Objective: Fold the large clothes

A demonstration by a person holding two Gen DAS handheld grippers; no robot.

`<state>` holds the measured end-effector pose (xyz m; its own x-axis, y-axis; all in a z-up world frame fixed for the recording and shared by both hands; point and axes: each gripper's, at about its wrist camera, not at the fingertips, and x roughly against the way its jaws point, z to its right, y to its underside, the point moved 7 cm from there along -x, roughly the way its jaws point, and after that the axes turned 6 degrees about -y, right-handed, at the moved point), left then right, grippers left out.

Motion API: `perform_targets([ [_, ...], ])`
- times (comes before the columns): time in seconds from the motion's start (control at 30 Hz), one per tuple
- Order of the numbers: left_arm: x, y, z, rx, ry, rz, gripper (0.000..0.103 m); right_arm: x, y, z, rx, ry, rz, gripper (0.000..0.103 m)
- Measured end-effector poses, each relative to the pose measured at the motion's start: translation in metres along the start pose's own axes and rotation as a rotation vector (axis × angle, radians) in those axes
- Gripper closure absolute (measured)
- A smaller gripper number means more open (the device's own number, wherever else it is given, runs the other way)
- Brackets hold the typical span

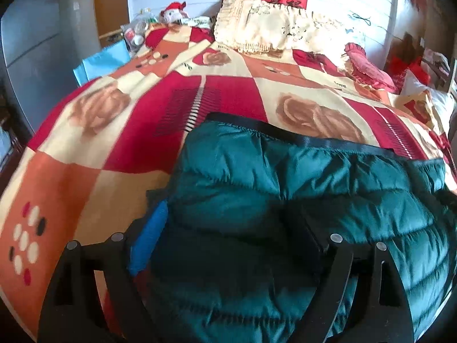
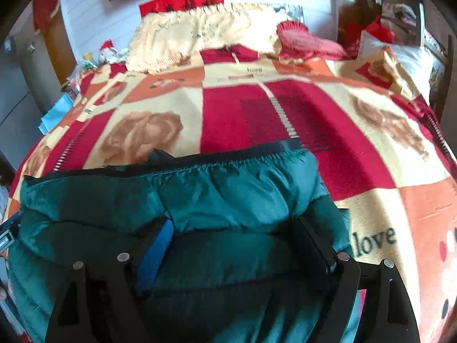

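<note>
A dark green quilted puffer jacket [image 1: 300, 177] with a black hem band lies on the bed. In the left wrist view my left gripper [image 1: 228, 228] stands wide at the jacket's left edge, with thick padded fabric filling the gap between its fingers. The blue pad of its left finger [image 1: 148, 243] shows beside the fabric. In the right wrist view the same jacket [image 2: 200, 197] fills the lower frame. My right gripper [image 2: 237, 243] stands wide at the jacket's right edge, with jacket fabric between its fingers and a blue pad [image 2: 157, 254] on the left one.
A red, orange and cream rose-patterned blanket [image 1: 228, 91] covers the bed. Cream fringed pillows [image 1: 265, 25] and a pink cushion [image 1: 368, 68] lie at the head. A stuffed toy [image 1: 174, 11] and clutter sit at the far left. A grey cabinet [image 1: 31, 43] stands left of the bed.
</note>
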<state>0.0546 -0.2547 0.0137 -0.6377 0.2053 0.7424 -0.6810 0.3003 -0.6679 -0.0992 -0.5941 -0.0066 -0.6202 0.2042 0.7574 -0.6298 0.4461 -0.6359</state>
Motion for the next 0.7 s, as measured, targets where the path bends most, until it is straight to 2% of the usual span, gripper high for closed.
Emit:
perform_targets([
  [0.13, 0.028, 0.005, -0.004, -0.011, 0.009, 0.035, 0.018, 0.047, 0.008, -0.012, 0.015, -0.065, 0.063, 0.02],
  [0.3, 0.059, 0.018, -0.004, -0.032, 0.021, 0.075, 0.018, 0.083, 0.038, -0.026, 0.049, -0.114, 0.06, 0.02],
  [0.43, 0.07, 0.035, -0.002, -0.044, 0.015, 0.074, 0.018, 0.084, 0.061, -0.023, 0.048, -0.088, 0.053, 0.02],
  [0.53, 0.073, 0.047, 0.0, -0.058, -0.004, 0.056, 0.018, 0.061, 0.076, -0.013, 0.005, -0.056, -0.025, 0.016],
  [0.7, 0.087, 0.058, 0.001, -0.085, -0.019, 0.087, 0.018, 0.077, 0.074, -0.015, -0.008, -0.068, -0.007, 0.015],
])
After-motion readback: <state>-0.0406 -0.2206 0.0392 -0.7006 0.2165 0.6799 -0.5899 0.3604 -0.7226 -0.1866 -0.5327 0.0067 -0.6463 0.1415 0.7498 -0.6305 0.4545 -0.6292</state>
